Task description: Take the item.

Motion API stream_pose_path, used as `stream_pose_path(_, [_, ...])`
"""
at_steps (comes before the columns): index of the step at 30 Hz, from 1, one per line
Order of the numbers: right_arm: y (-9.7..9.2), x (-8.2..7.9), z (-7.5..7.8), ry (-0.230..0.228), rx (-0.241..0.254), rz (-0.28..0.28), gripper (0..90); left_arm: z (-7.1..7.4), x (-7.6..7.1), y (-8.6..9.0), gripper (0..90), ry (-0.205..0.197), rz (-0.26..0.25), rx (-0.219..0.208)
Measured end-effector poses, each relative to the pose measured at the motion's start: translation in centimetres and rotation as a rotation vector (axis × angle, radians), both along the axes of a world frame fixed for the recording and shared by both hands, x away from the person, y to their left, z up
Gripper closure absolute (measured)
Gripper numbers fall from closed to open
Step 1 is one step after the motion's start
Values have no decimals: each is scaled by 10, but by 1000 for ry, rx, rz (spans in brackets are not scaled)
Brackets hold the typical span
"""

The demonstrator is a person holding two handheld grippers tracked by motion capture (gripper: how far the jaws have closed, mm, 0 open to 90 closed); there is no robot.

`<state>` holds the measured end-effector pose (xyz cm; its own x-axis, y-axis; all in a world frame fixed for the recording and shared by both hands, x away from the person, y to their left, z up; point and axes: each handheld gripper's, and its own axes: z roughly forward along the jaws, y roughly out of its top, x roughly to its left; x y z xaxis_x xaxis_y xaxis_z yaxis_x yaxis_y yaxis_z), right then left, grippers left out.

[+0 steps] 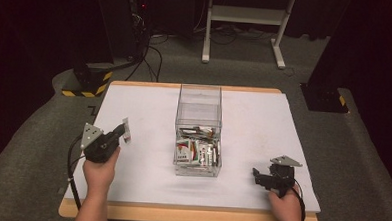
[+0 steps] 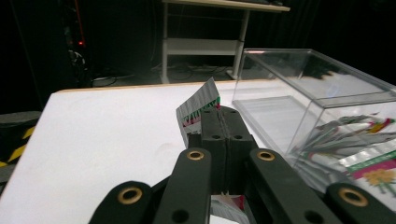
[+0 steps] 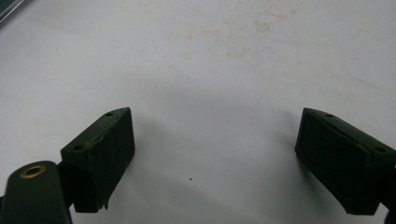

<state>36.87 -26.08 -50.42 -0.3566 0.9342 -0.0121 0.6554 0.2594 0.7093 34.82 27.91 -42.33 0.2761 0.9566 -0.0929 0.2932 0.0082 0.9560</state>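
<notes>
A clear plastic box (image 1: 199,115) stands mid-table with several small foil sachets (image 1: 197,150) piled in its near half. My left gripper (image 1: 121,131) hovers left of the box, shut on one silver sachet (image 1: 127,130) with red and green print. In the left gripper view that sachet (image 2: 198,109) sticks up from the closed jaws of the left gripper (image 2: 223,114), with the box (image 2: 322,116) to the right. My right gripper (image 1: 256,173) rests low near the table's front right, open. The right gripper (image 3: 212,149) has bare white tabletop between its fingers (image 3: 100,149).
The white table top (image 1: 146,183) has a wooden edge. Behind it on the grey floor stand a white desk frame (image 1: 245,22), a black stand with a yellow-striped base (image 1: 87,83) and cables. A dark base (image 1: 324,98) sits at the back right.
</notes>
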Motion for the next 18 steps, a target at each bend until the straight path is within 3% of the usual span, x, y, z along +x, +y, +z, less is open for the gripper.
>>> stream_pose_path(9, [0, 0, 0, 1, -1, 1, 116, -13, 13, 7, 895, 54, 21, 34])
stream_pose_path(18, [0, 0, 0, 1, -1, -1, 116, -19, 27, 6, 895, 80, 15, 60])
